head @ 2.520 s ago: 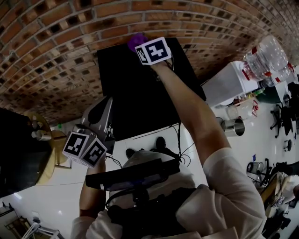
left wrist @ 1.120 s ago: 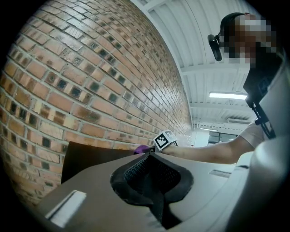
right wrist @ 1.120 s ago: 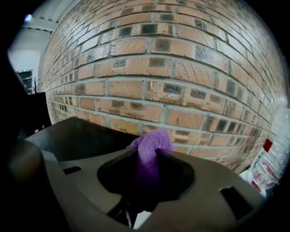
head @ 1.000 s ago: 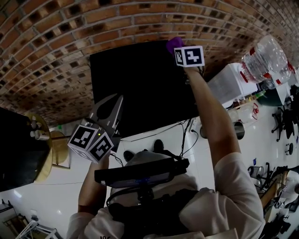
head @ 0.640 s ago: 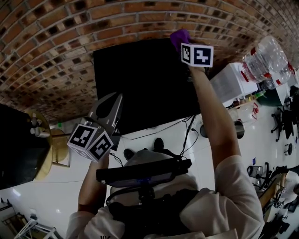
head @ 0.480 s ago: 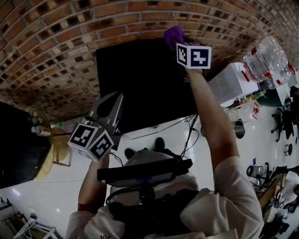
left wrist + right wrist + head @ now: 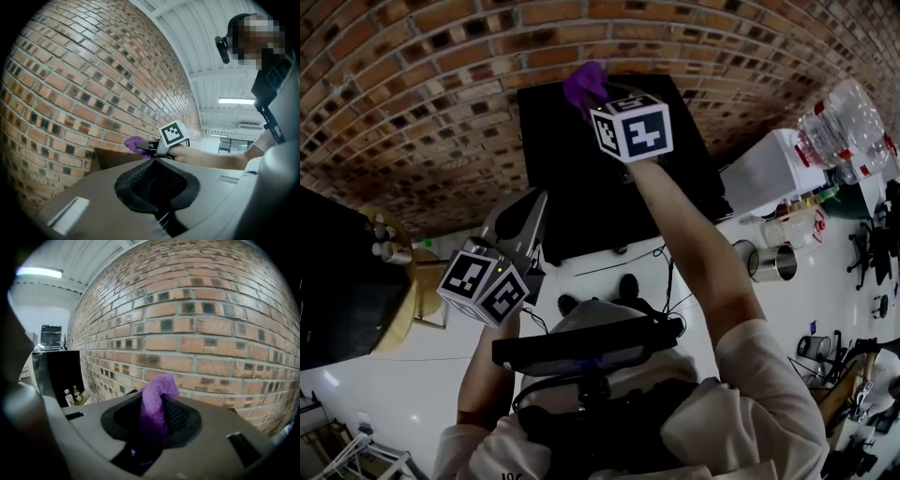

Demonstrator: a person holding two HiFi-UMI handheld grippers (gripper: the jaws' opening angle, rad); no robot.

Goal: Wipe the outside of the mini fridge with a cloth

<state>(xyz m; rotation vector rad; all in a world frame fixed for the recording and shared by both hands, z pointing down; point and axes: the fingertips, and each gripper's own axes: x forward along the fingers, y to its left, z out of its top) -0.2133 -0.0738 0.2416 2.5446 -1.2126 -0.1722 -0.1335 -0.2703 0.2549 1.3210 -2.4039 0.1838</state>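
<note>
The right gripper's (image 7: pixel 598 101) jaws pinch a crumpled purple cloth (image 7: pixel 582 84) over the boxy black mini fridge (image 7: pixel 581 192) by a red brick wall (image 7: pixel 412 84). The left gripper's (image 7: pixel 528 202) jaws are pressed together, empty.

This looks like an office or work room, not a home. A brick wall (image 7: pixel 412 84) stands over a shiny white floor (image 7: pixel 422 375). Chairs on wheels (image 7: pixel 869 246) stand far off to one side. Big water bottles (image 7: pixel 848 117) sit by a white box (image 7: pixel 759 173), with a metal bin (image 7: pixel 769 261) near it. A long light (image 7: pixel 236 101) glows on the white ceiling. A black fridge (image 7: pixel 581 187) stands by the wall, and a small round table (image 7: pixel 405 309) holds bottles.
</note>
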